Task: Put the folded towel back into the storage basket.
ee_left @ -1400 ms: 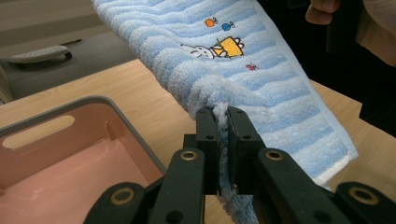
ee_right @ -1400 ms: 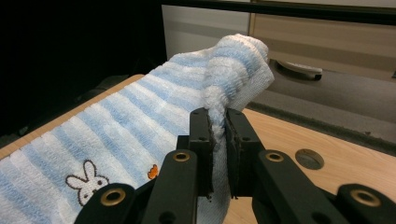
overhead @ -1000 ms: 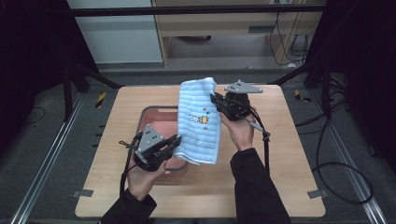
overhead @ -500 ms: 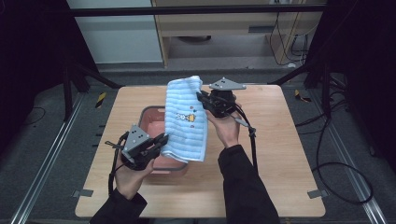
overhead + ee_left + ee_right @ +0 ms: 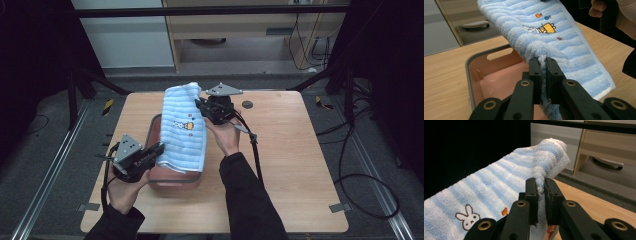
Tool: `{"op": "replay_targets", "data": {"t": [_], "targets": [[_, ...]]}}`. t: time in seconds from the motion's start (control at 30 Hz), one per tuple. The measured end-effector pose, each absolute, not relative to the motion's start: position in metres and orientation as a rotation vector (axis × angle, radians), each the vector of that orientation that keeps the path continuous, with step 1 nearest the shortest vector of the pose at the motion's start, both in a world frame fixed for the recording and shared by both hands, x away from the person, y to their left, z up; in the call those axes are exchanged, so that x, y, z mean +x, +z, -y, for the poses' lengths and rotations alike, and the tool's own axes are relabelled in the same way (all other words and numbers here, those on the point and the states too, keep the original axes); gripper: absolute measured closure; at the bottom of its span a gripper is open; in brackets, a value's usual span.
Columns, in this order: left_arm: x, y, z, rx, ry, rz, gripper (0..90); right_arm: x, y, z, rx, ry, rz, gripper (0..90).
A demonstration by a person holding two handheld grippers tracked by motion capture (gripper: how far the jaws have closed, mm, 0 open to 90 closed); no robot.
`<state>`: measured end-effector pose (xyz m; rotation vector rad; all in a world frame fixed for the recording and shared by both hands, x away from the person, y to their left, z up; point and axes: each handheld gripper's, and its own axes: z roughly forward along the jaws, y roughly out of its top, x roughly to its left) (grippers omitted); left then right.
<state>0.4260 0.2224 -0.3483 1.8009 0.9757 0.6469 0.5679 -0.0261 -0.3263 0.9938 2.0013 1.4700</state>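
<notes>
A light blue striped towel with a small rabbit picture is stretched in the air over a pink tub with a grey rim. My left gripper is shut on the towel's near lower edge, just above the tub's front left part. My right gripper is shut on the towel's far upper edge, higher up and behind the tub. The towel slopes down from the right gripper to the left one and hides much of the tub.
The tub stands on a wooden table. A small dark round mark lies on the table behind the right gripper. The right gripper's cable trails over the forearm. A cabinet and floor rails lie beyond the table edges.
Both grippers have carried the towel to the left. The left gripper has drawn toward the table's front left, and the towel now hangs lower over the tub.
</notes>
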Motion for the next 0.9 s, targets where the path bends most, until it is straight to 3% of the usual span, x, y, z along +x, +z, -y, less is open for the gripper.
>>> {"op": "replay_targets", "data": {"t": [0.9], "targets": [[0.443, -0.391, -0.245, 1.854, 0.61, -1.108, 84.4, 0.592, -0.376, -0.012, 1.017, 1.408, -2.095, 82.6]]}}
